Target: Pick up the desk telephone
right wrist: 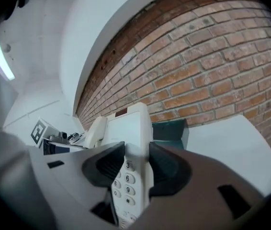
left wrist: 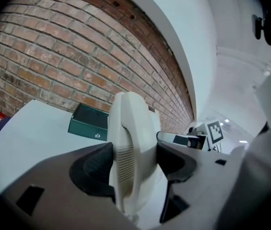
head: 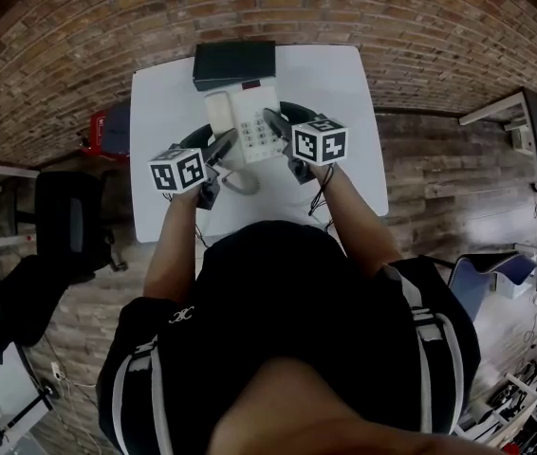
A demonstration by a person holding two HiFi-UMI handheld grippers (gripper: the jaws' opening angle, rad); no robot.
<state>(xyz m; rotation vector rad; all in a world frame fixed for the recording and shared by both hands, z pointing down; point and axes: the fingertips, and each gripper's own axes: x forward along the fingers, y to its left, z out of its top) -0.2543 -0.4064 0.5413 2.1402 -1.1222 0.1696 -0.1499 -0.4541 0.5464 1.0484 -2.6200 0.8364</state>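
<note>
Jaws of your left gripper (left wrist: 133,159) are clamped on the handset (left wrist: 125,147) side of the desk telephone (head: 249,121). Jaws of your right gripper (right wrist: 134,162) are clamped on its keypad (right wrist: 126,186) edge, with buttons showing between them. You hold the telephone between both grippers over the middle of the white desk (head: 344,93), handset on its cradle. Coiled cord (head: 240,183) trails from its near end. Dark box (head: 234,64) lies on the desk just behind it, at the far edge. Brick wall (left wrist: 54,56) stands beyond.
</note>
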